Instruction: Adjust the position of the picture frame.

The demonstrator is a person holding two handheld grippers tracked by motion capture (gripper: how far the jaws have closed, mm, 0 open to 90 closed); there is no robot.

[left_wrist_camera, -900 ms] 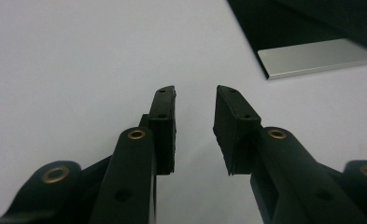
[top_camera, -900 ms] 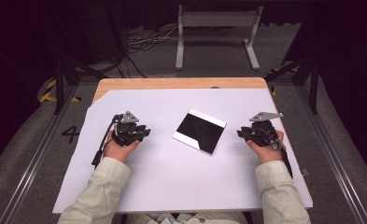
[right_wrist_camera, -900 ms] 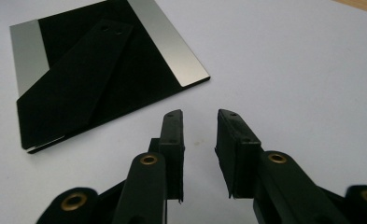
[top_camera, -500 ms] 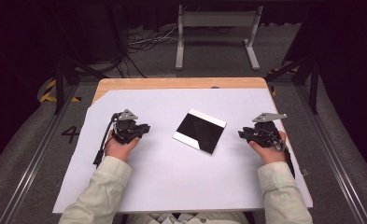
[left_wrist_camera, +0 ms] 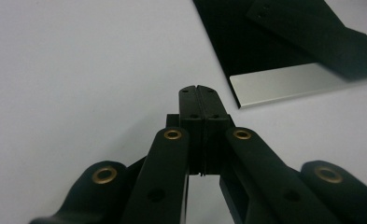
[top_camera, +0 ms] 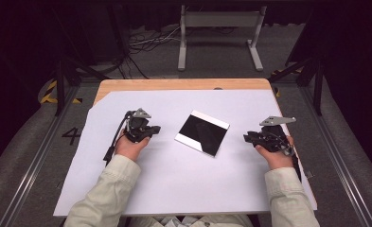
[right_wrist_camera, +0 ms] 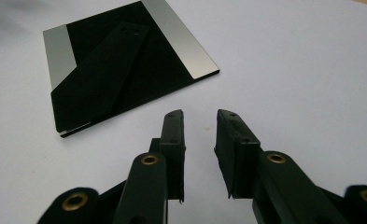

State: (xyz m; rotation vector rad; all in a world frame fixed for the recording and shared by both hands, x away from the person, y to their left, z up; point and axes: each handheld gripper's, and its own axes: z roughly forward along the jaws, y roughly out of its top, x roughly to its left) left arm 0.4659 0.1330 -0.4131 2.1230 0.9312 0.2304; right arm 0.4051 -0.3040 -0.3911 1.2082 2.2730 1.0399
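Your flat square panel (top_camera: 202,133) looks like matt black card or plastic with smooth, silvery metal-like strips along two edges. Beneath it, the sheet (top_camera: 174,175) covering the table is smooth white paper, matt. Beyond the sheet, bare pale wood (top_camera: 174,84) shows. Your grippers' jaws are matt black plastic with brass-coloured rivets.

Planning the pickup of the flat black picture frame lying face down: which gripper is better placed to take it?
The right, probably. The right gripper has its fingers parted and aimed toward the frame. The left gripper is about as near, but its fingers are pressed together and would have to open first.
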